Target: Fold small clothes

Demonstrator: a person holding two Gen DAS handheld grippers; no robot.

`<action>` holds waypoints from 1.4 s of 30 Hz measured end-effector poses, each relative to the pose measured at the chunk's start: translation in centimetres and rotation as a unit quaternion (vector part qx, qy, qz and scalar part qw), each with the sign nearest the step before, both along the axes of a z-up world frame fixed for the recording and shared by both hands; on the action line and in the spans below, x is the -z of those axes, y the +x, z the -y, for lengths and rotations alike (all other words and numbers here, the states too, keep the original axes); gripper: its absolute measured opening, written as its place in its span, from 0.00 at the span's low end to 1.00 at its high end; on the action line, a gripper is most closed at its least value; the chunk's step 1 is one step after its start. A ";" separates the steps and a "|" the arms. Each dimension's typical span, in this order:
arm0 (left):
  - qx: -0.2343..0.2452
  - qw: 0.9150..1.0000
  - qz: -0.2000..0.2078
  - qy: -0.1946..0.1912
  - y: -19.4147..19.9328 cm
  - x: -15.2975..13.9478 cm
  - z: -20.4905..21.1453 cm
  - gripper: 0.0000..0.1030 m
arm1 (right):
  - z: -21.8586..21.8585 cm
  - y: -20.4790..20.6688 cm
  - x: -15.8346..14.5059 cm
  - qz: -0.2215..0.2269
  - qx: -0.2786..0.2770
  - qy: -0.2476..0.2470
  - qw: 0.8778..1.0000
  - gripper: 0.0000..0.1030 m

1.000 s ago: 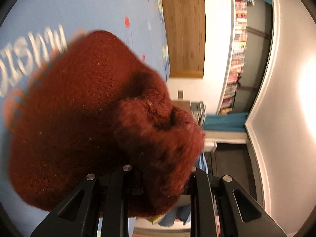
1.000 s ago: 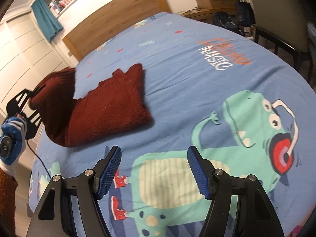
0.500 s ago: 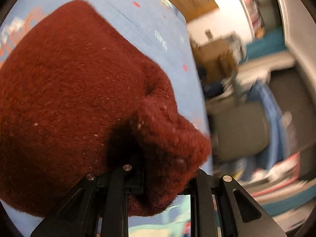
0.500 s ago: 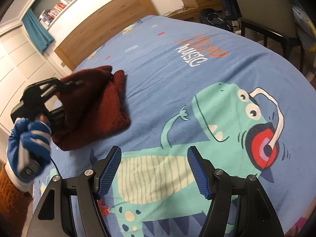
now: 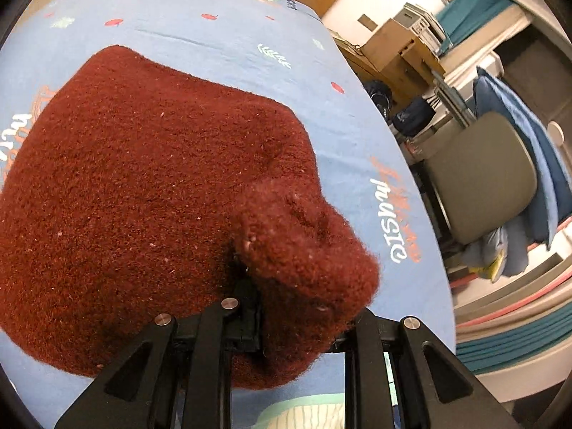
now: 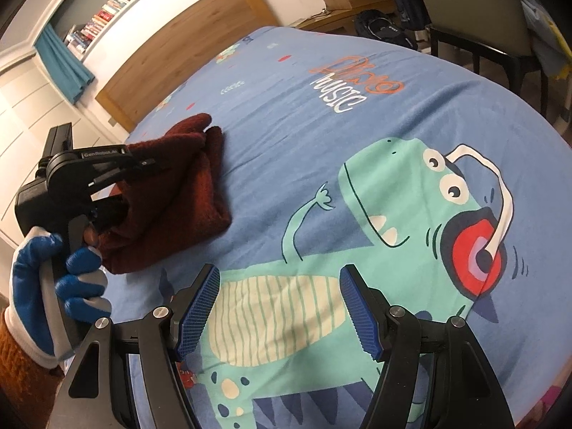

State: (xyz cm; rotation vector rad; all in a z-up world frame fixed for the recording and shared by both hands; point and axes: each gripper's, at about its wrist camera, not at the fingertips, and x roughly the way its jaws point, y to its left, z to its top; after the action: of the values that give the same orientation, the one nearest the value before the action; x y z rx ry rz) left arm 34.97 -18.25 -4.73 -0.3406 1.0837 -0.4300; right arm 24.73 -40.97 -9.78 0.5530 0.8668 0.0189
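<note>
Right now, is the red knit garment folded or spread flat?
Folded: the red knit garment lies doubled in layers on the bedspread, one bunched edge clamped in the left gripper.

Free: bedspread (image 6: 411, 114) centre and right of frame — flat, bare | Blocked: left — red knit (image 6: 178, 193), left gripper (image 6: 118, 164) clamped on it.

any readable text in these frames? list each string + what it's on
"Dino MUSIC": printed on the blue bedsheet, orange word above the white one.
"MUSIC": same print in the left wrist view; the orange word beside it is too blurred to read.
"GenRobot.AI": white label on the left gripper, which is clamped on the red sweater.
Book spines on the shelf: too small to read.
</note>
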 end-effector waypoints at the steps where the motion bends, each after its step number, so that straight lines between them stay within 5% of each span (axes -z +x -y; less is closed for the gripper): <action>1: 0.003 1.000 0.000 0.005 -0.2 0.2 0.3 0.16 | 0.0 0.0 0.0 0.000 0.000 0.000 1.000 0.69; 5: 0.014 1.000 -0.001 0.024 -0.8 1.0 0.8 0.23 | 0.0 0.1 0.1 -0.002 0.005 0.001 1.000 0.69; 11: 0.048 0.999 0.002 -0.005 0.0 0.0 3.3 0.51 | 0.1 0.2 -0.3 0.001 0.006 -0.001 1.000 0.69; 18: 0.086 0.993 -0.023 -0.075 1.3 -0.3 3.0 0.52 | 0.2 0.1 -1.2 0.004 0.003 -0.010 1.000 0.69; 24: 0.119 0.987 -0.003 -0.106 1.9 -3.6 0.0 0.52 | -0.7 1.3 -3.6 0.017 -0.015 -0.033 0.999 0.69; 29: 0.124 0.988 0.040 -0.079 2.5 -6.2 -4.7 0.52 | -3.7 4.1 -6.1 0.037 -0.051 -0.048 0.997 0.70; 35: 0.076 0.995 0.068 -0.017 5.8 -6.4 -11.5 0.52 | -9.7 9.7 -8.9 0.071 -0.116 -0.059 0.989 0.70; 42: 0.099 0.991 0.071 0.047 8.1 -3.9 -9.8 0.52 | -15.2 18.4 -7.3 0.066 -0.168 -0.040 0.983 0.69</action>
State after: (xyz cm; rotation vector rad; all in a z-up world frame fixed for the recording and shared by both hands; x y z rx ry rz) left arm 43.03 -8.42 -0.83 -0.1168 0.9981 -0.5699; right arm 43.13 -25.76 -2.45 0.3218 0.8191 0.3248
